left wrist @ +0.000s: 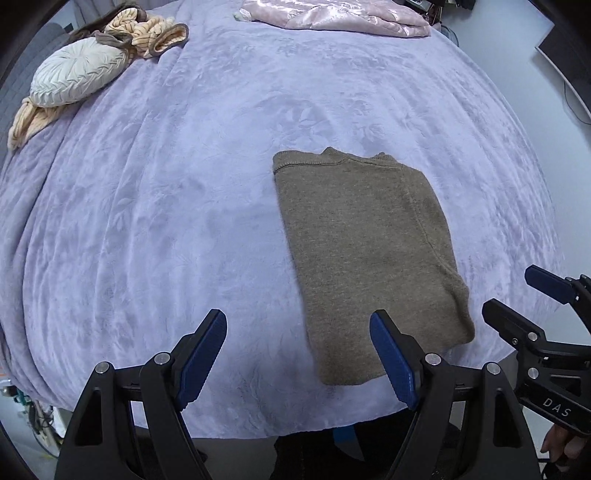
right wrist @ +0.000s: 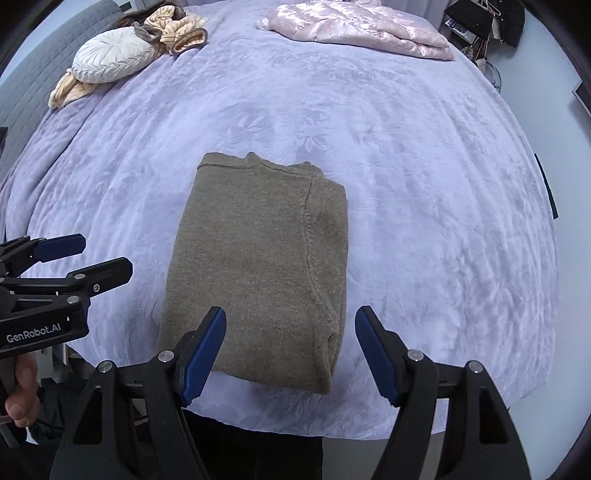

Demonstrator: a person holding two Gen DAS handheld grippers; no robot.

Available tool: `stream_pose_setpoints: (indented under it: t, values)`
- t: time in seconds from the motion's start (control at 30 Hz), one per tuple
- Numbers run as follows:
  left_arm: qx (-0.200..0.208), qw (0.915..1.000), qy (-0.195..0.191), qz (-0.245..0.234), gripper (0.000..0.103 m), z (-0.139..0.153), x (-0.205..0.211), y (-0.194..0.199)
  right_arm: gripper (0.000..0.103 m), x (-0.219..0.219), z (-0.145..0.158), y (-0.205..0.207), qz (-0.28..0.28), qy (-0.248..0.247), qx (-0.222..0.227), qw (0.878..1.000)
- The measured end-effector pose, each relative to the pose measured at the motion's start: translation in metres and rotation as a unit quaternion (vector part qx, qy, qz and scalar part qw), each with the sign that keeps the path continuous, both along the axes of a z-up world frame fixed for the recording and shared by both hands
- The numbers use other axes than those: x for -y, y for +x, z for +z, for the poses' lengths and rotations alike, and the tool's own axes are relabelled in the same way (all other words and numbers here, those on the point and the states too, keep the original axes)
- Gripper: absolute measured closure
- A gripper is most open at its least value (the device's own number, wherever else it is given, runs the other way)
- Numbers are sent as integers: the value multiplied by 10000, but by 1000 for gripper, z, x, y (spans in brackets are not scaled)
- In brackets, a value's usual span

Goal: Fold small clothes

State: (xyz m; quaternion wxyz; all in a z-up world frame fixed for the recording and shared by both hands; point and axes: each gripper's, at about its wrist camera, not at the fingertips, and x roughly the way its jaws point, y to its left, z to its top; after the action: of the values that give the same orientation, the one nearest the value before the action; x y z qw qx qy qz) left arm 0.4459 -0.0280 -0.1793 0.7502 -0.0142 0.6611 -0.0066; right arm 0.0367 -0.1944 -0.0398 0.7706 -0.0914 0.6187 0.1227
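Lying folded into a compact rectangle, the brown knit garment point(right wrist: 258, 266) is being left at the near edge of the lavender bedspread point(right wrist: 424, 184), its collar end pointing far and its folded bulk hanging close to the drop-off. Both tools are being held above it with nothing between their pads: the left gripper point(left wrist: 297, 356) is being kept spread wide over bare blanket just left of the garment, and the right gripper point(right wrist: 290, 354) is being held apart over the garment's near right corner, without contact.

Judging from the tidy shape, this piece is being treated as done, and a fresh item is probably being sought. The nearness of the fold to the bed's edge is being noted as the main hazard: a careless sweep of either tool could drag the near hem off the mattress or flip the top layer open. The plush blanket is also likely to be snagged along with thin cloth if a pinch is made too deep.

Far left, a white round cushion point(right wrist: 114, 59) is being crowded by a peach striped garment point(right wrist: 177, 31), which is partly trapped under it. Far right, a pink satin quilt point(right wrist: 358, 31) is lying bunched. Nothing is standing between the tools and those far items except open blanket.
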Motion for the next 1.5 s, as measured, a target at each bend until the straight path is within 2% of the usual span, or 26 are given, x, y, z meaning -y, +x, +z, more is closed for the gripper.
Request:
stream_pose_setpoints:
  t: [0.3,0.63,1.5]
  values:
    - [239,9995,132,-156,22,13,2,-5,27,-10,8,-14,1,-59,53,10000]
    - [393,9986,-51,-357,22,26,8,-5,28,-11,18,-22,-75,-160,171,9997]
    - [548,9976,-278,-304,22,37,5,-10,27,-22,35,-29,-51,-356,352,9987]
